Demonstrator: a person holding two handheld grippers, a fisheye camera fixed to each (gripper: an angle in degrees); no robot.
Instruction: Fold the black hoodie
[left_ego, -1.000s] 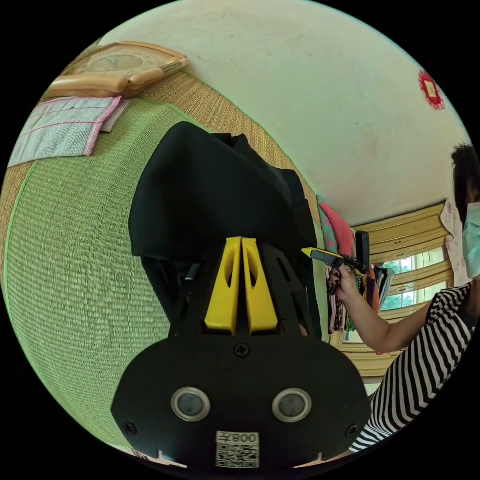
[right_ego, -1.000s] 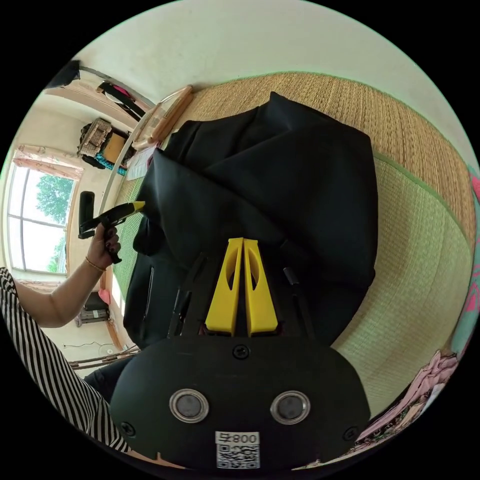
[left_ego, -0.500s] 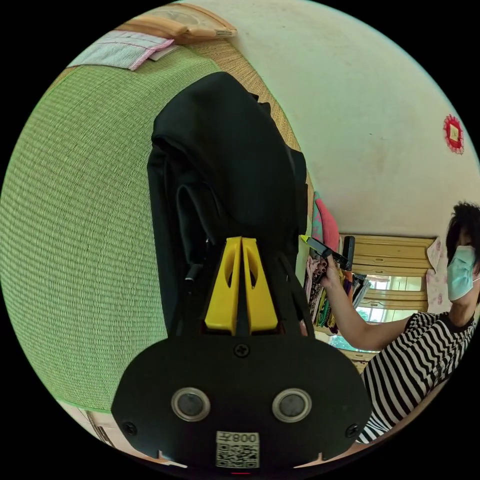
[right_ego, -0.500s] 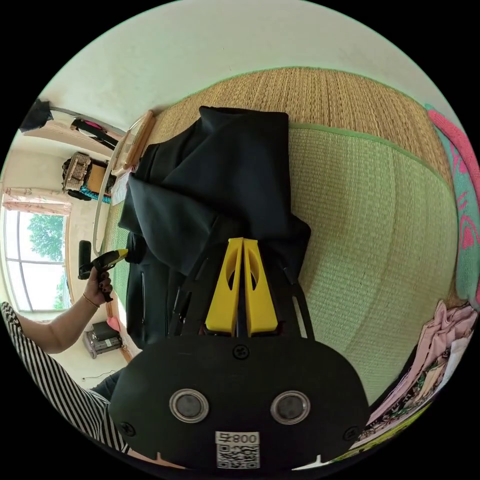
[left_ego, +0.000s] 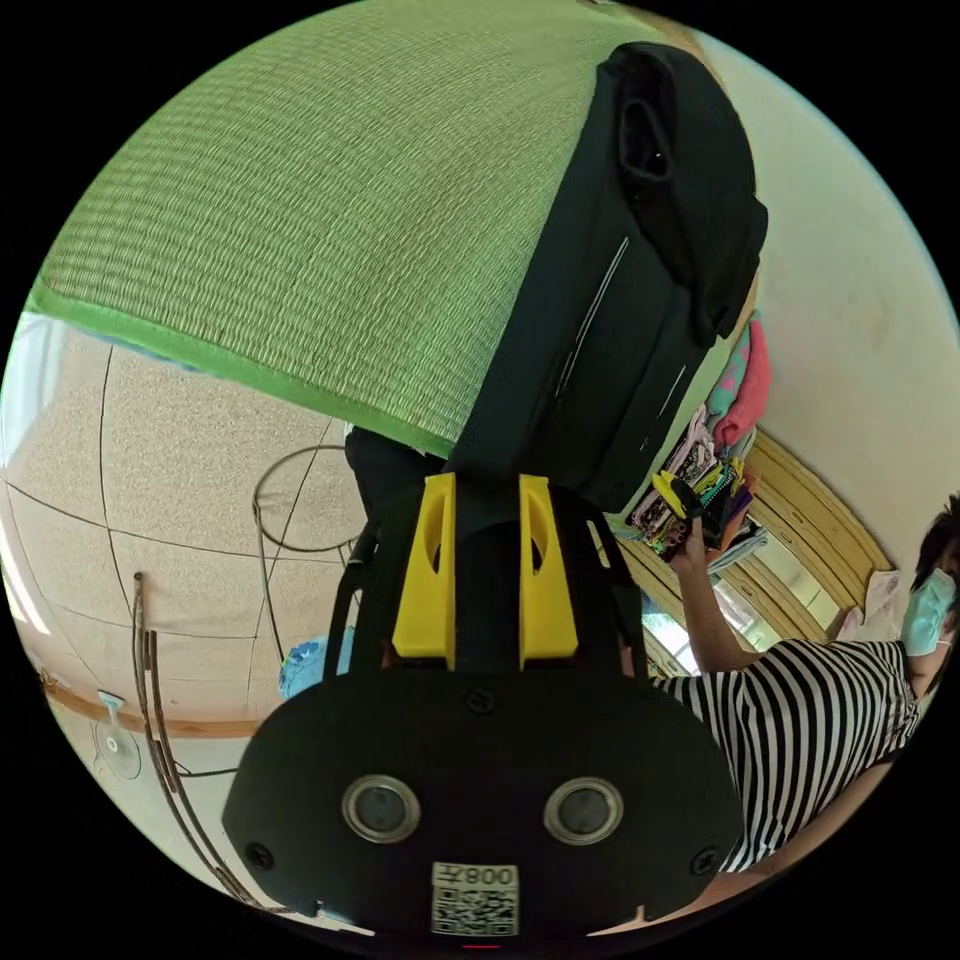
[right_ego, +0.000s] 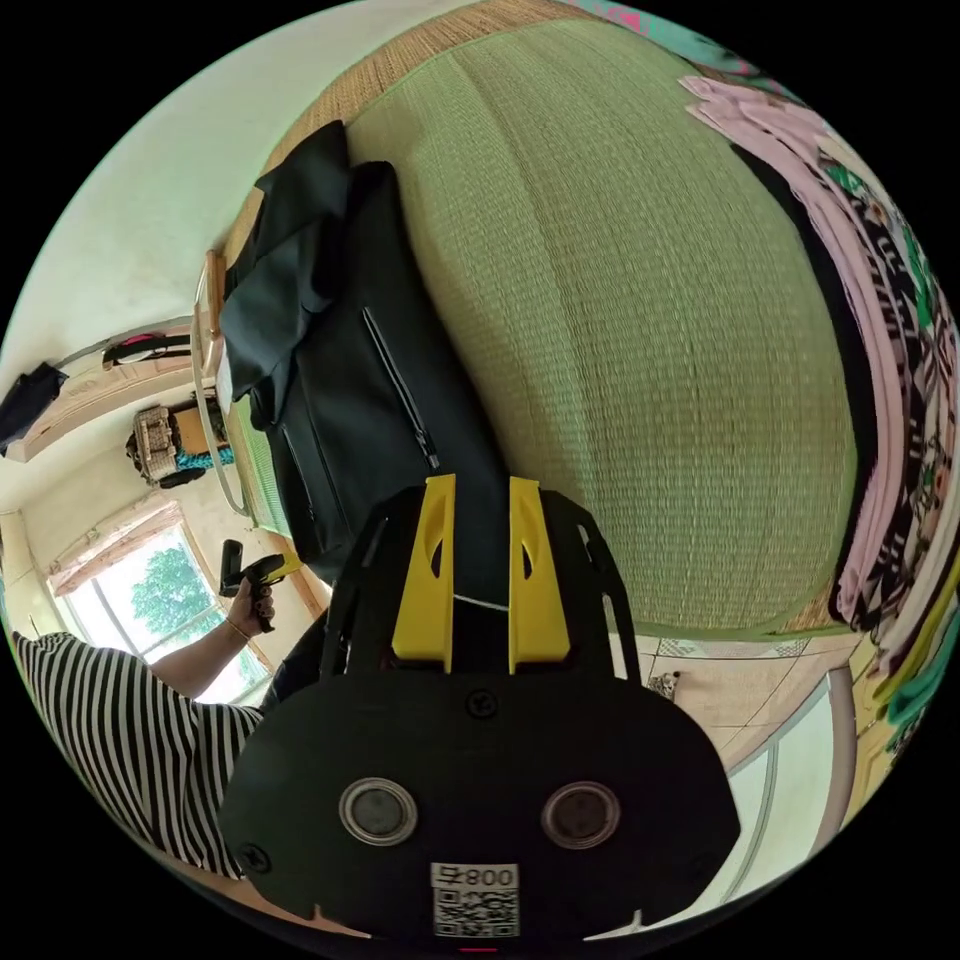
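Observation:
The black hoodie (left_ego: 620, 300) lies folded in a long band on the green mat (left_ego: 300, 200), its near end at the mat's edge. My left gripper (left_ego: 485, 480) stands open at that near end, its yellow jaws apart. In the right gripper view the hoodie (right_ego: 340, 380) stretches away along the mat (right_ego: 640, 330), zip line showing. My right gripper (right_ego: 482, 482) is open too, with dark fabric lying between its spread jaws. Each view catches the other gripper in a hand: the right gripper (left_ego: 680, 495) and the left gripper (right_ego: 265, 570).
A pile of coloured clothes (left_ego: 710, 440) sits on the mat beyond the hoodie, seen also as the clothes pile (right_ego: 900, 400). A person in a striped shirt (left_ego: 800, 720) stands beside the mat. Tiled floor (left_ego: 180, 480) with a looped cable (left_ego: 290, 500) lies below the mat's edge.
Both grippers were shut on the hoodie's edge and held it up; now both are open and the hoodie lies flat on the mat. Both cameras have swung down and back.

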